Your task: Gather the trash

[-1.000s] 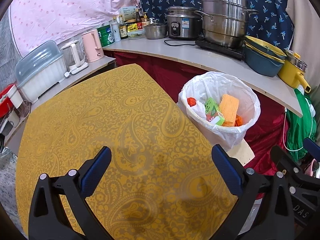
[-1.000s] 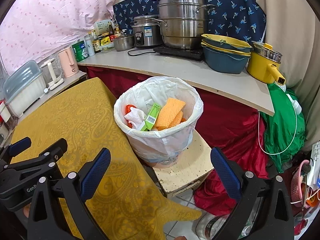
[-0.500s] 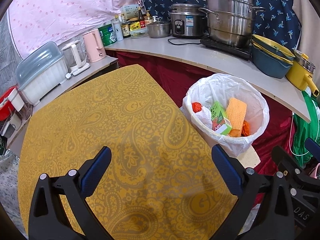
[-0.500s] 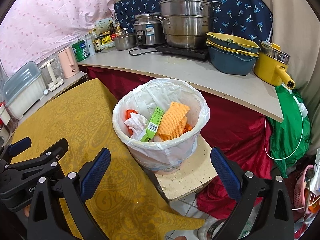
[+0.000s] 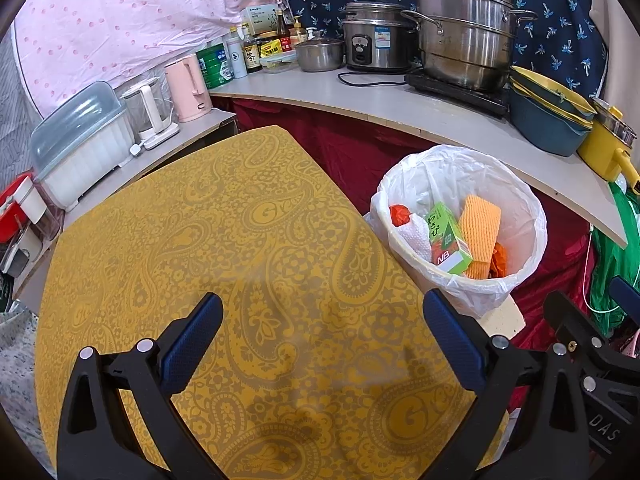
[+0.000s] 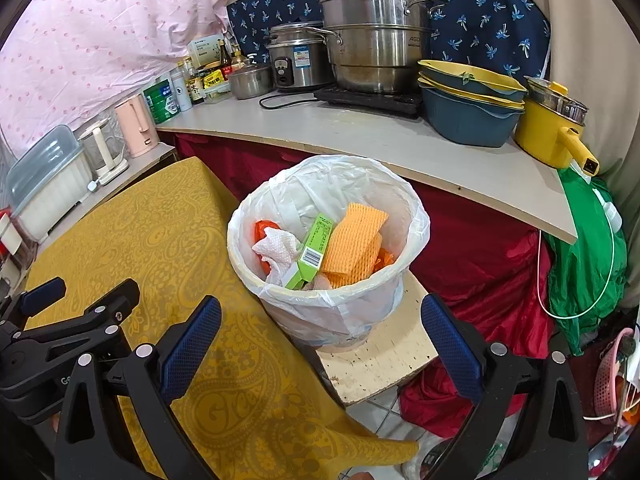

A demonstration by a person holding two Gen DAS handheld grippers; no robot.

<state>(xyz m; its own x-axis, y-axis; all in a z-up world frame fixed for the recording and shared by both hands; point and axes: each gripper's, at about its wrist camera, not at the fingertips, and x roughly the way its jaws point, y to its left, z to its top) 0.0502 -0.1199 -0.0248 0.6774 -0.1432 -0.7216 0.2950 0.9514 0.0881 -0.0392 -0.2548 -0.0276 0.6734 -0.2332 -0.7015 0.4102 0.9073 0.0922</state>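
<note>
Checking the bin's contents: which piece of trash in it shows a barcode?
The green carton, lying between the white paper towel and the orange foam net.

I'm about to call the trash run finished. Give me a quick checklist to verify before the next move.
1. Left gripper open and holding nothing: ok.
2. Right gripper open and holding nothing: ok.
3. Trash inside the lined trash bin, namely green carton, orange foam net and paper towel: ok.
4. Yellow tablecloth free of trash in its visible part: ok.
5. Bin standing upright on its board: ok.
6. Trash left on the floor: cannot tell, mostly out of view.
</note>
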